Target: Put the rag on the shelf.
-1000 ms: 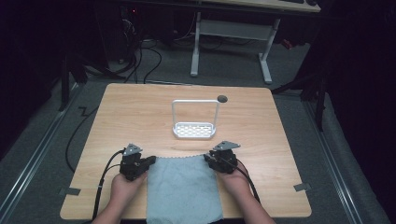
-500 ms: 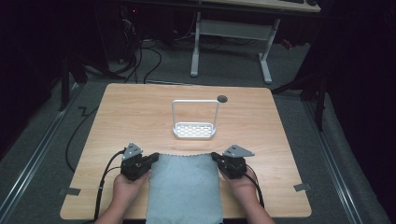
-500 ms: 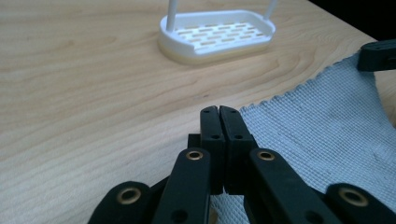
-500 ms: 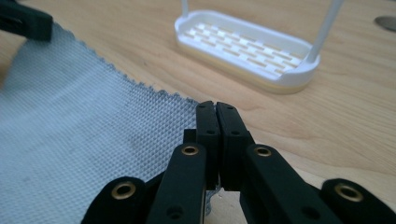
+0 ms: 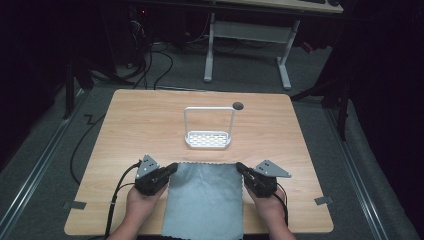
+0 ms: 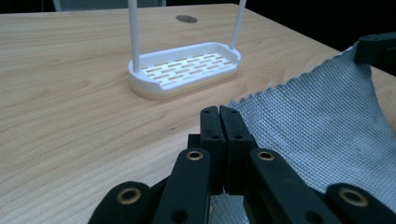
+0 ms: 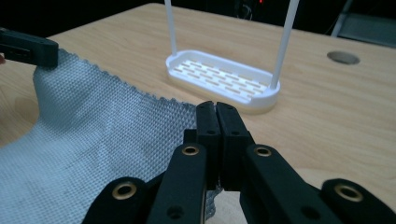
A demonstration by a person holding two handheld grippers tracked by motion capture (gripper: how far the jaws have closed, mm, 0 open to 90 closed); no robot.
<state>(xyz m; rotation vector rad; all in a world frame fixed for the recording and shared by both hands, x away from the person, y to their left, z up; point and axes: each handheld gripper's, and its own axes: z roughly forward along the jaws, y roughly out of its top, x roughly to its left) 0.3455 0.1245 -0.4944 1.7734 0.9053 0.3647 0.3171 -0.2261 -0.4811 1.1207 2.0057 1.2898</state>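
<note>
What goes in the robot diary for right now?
left claw: shut on grey cloth corner | right claw: shut on other corner | white rack: empty

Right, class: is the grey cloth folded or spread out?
Spread out. The grey cloth lies as one open sheet, its far corners pinched by the left gripper and right gripper and lifted slightly.

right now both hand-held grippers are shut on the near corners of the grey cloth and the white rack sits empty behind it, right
Not the near corners. The high view shows the left hand-held gripper and right hand-held gripper shut on the far corners of the grey cloth, on the side toward the white rack. The rest stands: the rack is empty, behind the cloth.
</note>
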